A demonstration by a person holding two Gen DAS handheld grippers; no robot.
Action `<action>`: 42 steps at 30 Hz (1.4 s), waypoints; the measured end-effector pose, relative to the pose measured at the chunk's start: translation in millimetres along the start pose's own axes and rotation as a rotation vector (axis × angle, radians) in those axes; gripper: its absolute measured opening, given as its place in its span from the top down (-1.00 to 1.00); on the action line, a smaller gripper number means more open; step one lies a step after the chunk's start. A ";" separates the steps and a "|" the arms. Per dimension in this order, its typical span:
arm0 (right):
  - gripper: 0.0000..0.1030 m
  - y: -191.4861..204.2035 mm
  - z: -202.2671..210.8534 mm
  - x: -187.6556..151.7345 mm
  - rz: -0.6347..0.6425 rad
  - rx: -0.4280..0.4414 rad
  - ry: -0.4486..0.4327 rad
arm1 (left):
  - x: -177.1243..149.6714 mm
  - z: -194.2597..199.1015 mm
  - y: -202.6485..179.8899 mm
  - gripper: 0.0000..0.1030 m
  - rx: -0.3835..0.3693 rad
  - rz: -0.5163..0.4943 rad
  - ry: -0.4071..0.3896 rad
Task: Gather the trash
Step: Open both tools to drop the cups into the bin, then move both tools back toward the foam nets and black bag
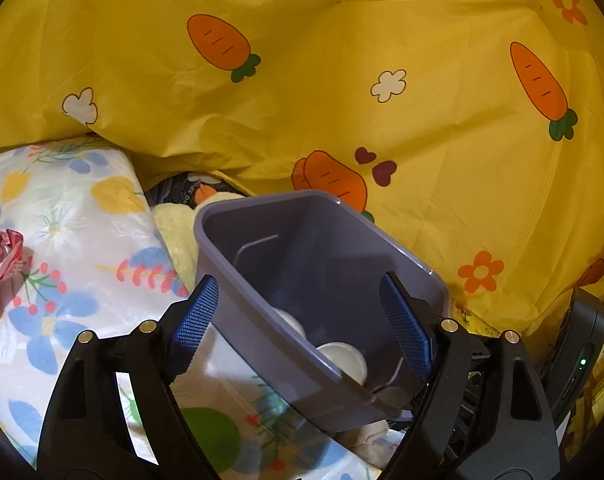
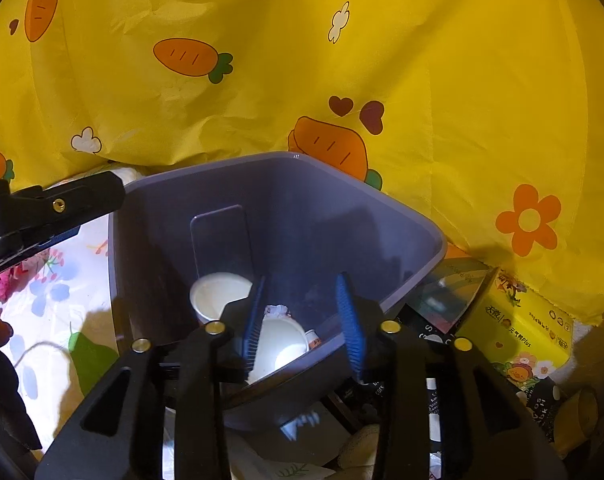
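Grippers angled down over bin [image 2: 286,216] — left gripper [image 1: 302,320] jaws wide apart, right gripper [image 2: 302,324] jaws apart, unclamped.

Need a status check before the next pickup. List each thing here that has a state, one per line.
Bin: tilted, open top, no lid, partly filled.
Paper cups: inside the bin, lying tipped.
Left gripper: open, fingers either side of the bin's near wall, not pressing.
Right gripper: open, fingers over the bin's mouth, nothing between them.
Red wrapper: crumpled, on the flowered sheet, outside the bin.
Tissue box: tilted, beside the bin.
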State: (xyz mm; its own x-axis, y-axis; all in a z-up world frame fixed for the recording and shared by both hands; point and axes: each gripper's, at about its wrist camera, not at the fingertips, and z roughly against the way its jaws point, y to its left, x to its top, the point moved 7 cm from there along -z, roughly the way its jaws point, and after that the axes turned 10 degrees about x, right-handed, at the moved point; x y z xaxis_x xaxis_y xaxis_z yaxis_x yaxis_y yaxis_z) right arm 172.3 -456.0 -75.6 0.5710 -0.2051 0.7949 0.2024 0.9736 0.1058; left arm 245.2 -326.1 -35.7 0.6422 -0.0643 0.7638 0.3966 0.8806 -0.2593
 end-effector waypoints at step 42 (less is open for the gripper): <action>-0.50 304.6 57.5 -71.8 0.263 0.543 0.032 | -116.0 283.5 319.7 -0.75 0.792 0.328 -0.270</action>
State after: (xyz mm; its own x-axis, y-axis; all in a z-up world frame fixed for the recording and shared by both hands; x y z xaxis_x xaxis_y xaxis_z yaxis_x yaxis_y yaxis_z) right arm 147.2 -138.9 -66.0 0.5720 0.0547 0.8184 -0.3791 0.9025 0.2046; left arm 111.6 95.9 -39.6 0.4281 0.2723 0.8617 -0.4122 0.9074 -0.0820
